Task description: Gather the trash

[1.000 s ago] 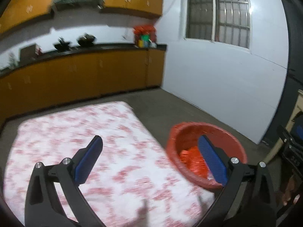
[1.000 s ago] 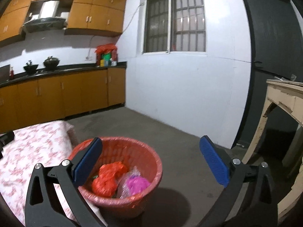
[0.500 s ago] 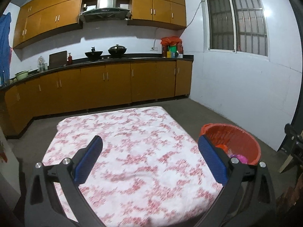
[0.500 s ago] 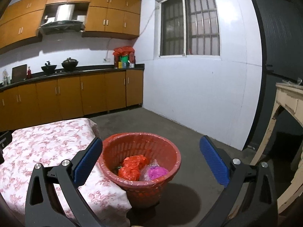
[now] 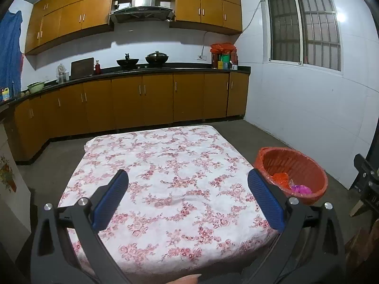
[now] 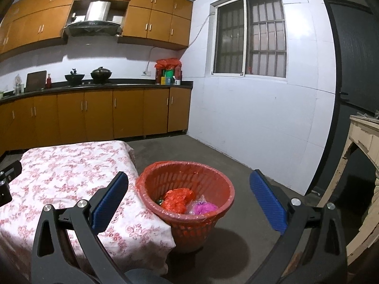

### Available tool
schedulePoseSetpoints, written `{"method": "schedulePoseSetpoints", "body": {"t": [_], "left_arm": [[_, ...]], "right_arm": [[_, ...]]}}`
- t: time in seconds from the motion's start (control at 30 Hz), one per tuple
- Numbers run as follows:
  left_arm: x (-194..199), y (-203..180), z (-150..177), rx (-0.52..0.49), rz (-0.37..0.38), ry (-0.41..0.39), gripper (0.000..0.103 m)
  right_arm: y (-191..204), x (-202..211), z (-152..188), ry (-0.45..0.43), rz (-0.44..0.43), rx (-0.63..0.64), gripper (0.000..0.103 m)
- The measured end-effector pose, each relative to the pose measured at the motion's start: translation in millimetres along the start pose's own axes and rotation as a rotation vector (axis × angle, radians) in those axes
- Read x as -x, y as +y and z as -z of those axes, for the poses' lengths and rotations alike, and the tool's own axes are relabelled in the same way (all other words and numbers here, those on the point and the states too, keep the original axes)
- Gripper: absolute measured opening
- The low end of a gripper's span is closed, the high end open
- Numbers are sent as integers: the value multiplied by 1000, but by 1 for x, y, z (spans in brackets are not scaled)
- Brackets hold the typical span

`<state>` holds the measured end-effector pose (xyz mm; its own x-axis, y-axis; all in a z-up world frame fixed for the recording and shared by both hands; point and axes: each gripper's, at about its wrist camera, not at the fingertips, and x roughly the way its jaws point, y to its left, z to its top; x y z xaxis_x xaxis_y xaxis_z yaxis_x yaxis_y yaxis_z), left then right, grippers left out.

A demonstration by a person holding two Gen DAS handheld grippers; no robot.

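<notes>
A red plastic basket lined with a red bag stands on the floor against the right side of the table. Inside it lie a crumpled orange bag and a pink wad. The same basket shows at the right of the left wrist view. My left gripper hangs open over the table with a white and pink flowered cloth, holding nothing. My right gripper is open above and in front of the basket, also holding nothing. No loose trash shows on the cloth.
Orange kitchen cabinets with a dark counter run along the back wall, with two woks on the stove. A white wall with a barred window is to the right. A worn pale wooden table stands at the far right, by a dark door.
Both grippers have pulled back and risen; the left view swung from the basket to the whole table. The basket now looks smaller and farther. Both jaws stayed open.
</notes>
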<state>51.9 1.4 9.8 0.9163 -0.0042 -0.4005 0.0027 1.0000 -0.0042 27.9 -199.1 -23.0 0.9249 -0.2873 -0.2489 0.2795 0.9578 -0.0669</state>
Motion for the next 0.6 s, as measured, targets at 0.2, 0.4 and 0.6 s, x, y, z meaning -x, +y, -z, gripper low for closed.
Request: {"method": "schedulePoseSetpoints", "body": {"t": [0.2, 0.4, 0.6], "left_arm": [[12, -1, 3, -6, 0, -16, 99], [21, -5, 6, -12, 2, -24, 99], [25, -7, 9, -17, 4, -27, 99]], "right_arm": [[9, 11, 5, -20, 4, 33, 101], [12, 19, 10, -23, 5, 43, 101], [12, 21, 13, -14, -1, 37, 101]]}}
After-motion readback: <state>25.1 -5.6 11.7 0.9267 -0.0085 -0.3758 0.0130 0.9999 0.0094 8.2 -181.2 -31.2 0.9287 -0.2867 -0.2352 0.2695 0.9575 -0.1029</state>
